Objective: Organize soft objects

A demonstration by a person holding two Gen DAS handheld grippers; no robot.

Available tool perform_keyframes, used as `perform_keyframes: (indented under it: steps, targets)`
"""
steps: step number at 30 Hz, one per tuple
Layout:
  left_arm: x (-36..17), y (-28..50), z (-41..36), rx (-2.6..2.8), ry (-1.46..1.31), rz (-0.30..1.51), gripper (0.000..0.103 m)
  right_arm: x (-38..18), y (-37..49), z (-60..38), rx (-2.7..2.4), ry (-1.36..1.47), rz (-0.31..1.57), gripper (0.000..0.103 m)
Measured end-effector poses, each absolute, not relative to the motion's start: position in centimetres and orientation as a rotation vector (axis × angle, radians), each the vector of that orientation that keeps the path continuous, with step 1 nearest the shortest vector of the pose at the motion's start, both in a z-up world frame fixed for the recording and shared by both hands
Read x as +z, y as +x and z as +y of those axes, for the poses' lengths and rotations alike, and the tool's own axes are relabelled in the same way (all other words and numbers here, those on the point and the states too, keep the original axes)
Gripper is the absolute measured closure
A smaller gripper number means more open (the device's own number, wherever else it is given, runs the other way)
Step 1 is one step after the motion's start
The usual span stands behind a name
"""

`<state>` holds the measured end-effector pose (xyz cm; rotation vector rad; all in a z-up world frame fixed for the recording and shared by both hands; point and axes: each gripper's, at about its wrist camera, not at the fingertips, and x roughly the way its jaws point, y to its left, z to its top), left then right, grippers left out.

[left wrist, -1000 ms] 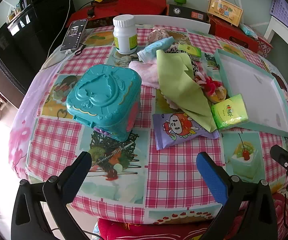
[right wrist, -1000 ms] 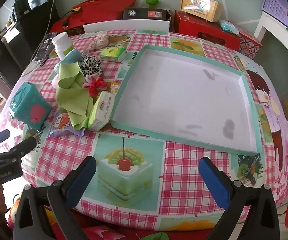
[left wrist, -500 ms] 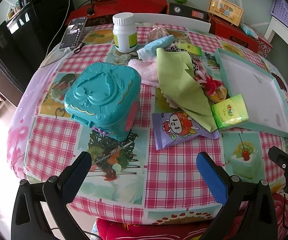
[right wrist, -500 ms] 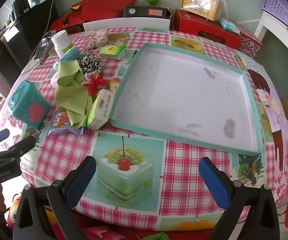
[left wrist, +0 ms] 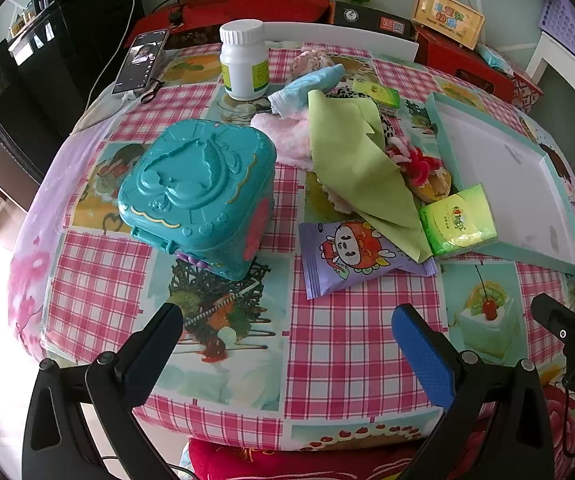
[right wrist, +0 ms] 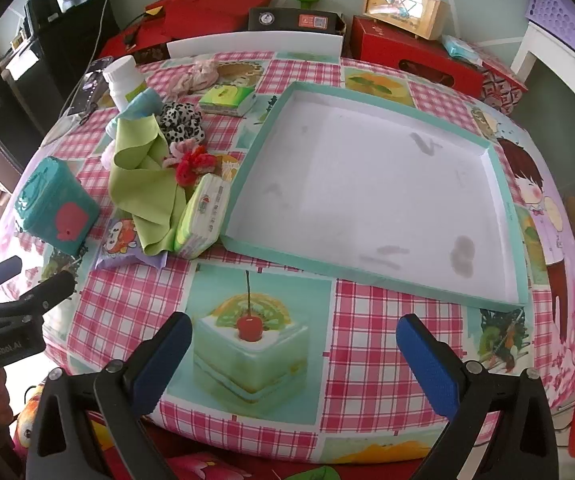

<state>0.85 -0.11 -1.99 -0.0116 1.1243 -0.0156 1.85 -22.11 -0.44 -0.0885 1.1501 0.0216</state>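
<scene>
In the left wrist view we note only a slight forward creep over the last second: the left gripper (left wrist: pixel 287 330) hangs released and empty, short of the purple cartoon-printed snack packet (left wrist: pixel 357 250) and crumpled lime-green cloth (left wrist: pixel 357 164). In the right wrist view the right gripper (right wrist: pixel 293 342) is likewise spread and empty, the shallow teal-rimmed white tray (right wrist: pixel 505 208) holds nothing, and the green tissue pack (right wrist: pixel 203 216) leans on its rim, so we judge sorting not yet begun.

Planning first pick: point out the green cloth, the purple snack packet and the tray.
green cloth (left wrist: pixel 357 160), left wrist view, middle of fold.
purple snack packet (left wrist: pixel 351 252), left wrist view, printed face.
tray (right wrist: pixel 367 196), right wrist view, bare floor.
</scene>
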Motion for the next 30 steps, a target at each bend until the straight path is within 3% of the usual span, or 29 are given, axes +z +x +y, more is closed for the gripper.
perform_keyframes:
  steps: [30]
  targets:
    - [-2.07,1.44,-0.16,-0.027,-0.027,1.128,0.000,-0.71,2.26,-21.71,0.031,-0.110,1.173,0.000]
